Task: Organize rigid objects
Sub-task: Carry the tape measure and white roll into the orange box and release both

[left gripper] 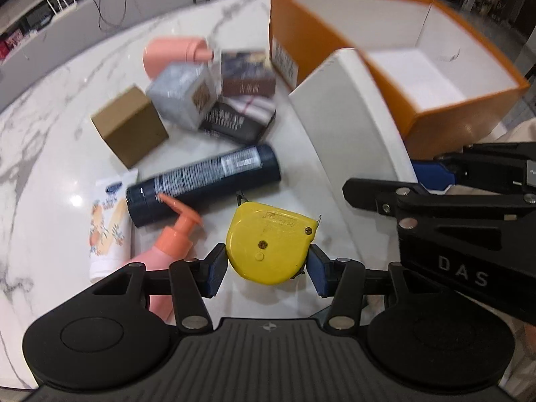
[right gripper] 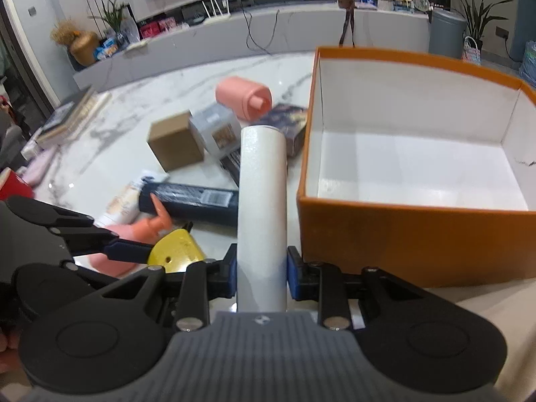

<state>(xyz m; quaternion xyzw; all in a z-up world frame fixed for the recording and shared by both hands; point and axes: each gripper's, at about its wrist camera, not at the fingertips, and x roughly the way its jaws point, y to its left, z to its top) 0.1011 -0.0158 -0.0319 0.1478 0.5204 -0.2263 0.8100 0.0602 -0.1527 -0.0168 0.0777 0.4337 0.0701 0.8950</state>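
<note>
Left gripper (left gripper: 267, 268) is clamping the yellow tape measure (left gripper: 268, 242) at lower centre, right gripper (right gripper: 259, 273) is pinching the white box (right gripper: 263, 214) mid-frame. Both probably need lifting level over the orange box (right gripper: 415, 234) wall at right, avoiding each other.

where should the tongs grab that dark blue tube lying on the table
Grip the dark blue tube across its round middle, coming from above. It lies flat on the marble table, its long sides open there, while the pink pump bottle crowds its near end.
</note>
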